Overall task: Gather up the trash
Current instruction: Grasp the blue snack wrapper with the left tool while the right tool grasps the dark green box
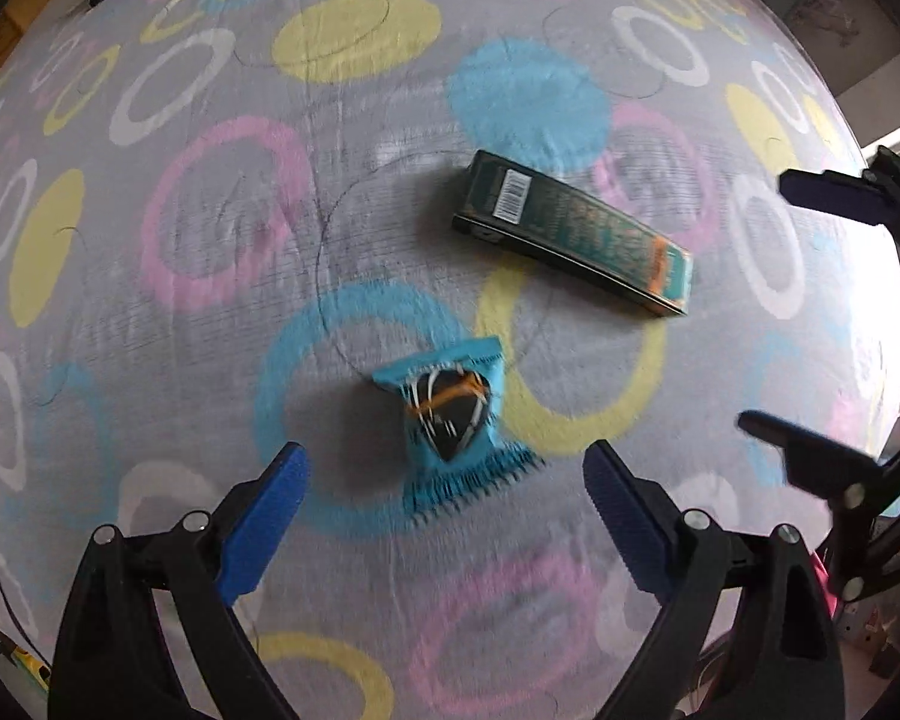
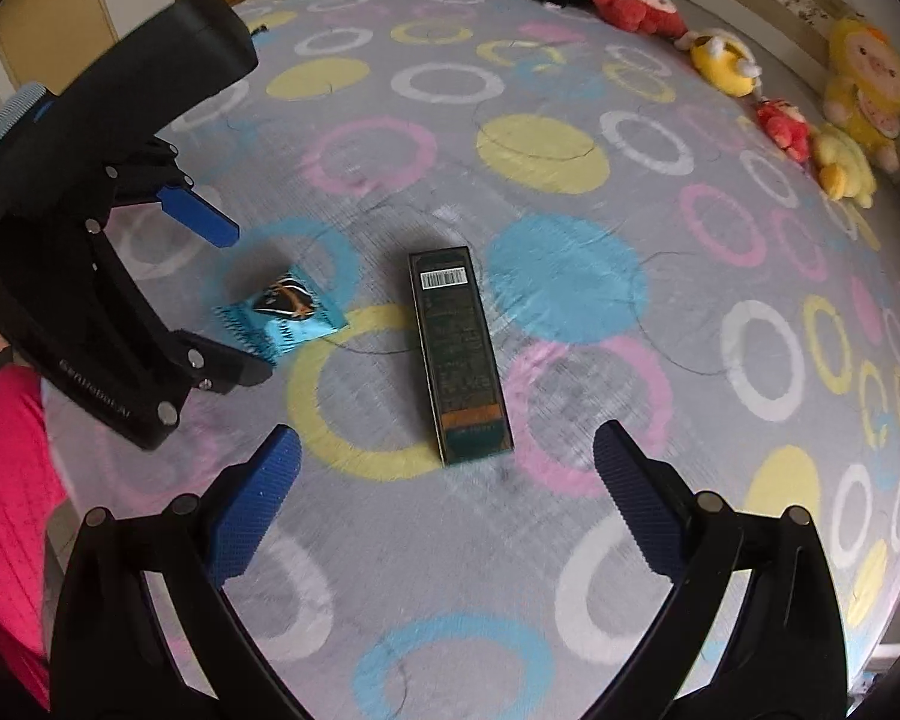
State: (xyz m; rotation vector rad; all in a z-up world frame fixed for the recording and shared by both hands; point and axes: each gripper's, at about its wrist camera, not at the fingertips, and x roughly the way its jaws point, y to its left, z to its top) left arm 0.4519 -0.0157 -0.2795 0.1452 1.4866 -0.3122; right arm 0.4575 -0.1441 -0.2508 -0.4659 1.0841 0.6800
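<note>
Both tongs gape wide, empty: left tongs [image 1: 444,474] straddle the crinkled blue foil snack wrapper [image 1: 450,414] mid-bed; right tongs [image 2: 447,456] face the dark green cardboard box [image 2: 457,354] beside it. Thin foil could slip out, or bedsheet [image 2: 570,90] get pinched.

1. Left gripper [image 2: 234,306]: embossed lettering along its black side arm, too blurred to read with certainty.
2. Dark green box [image 2: 459,354]: white barcode label near its far end; the bars show, the digits do not. Its printed lines stay illegible.
</note>
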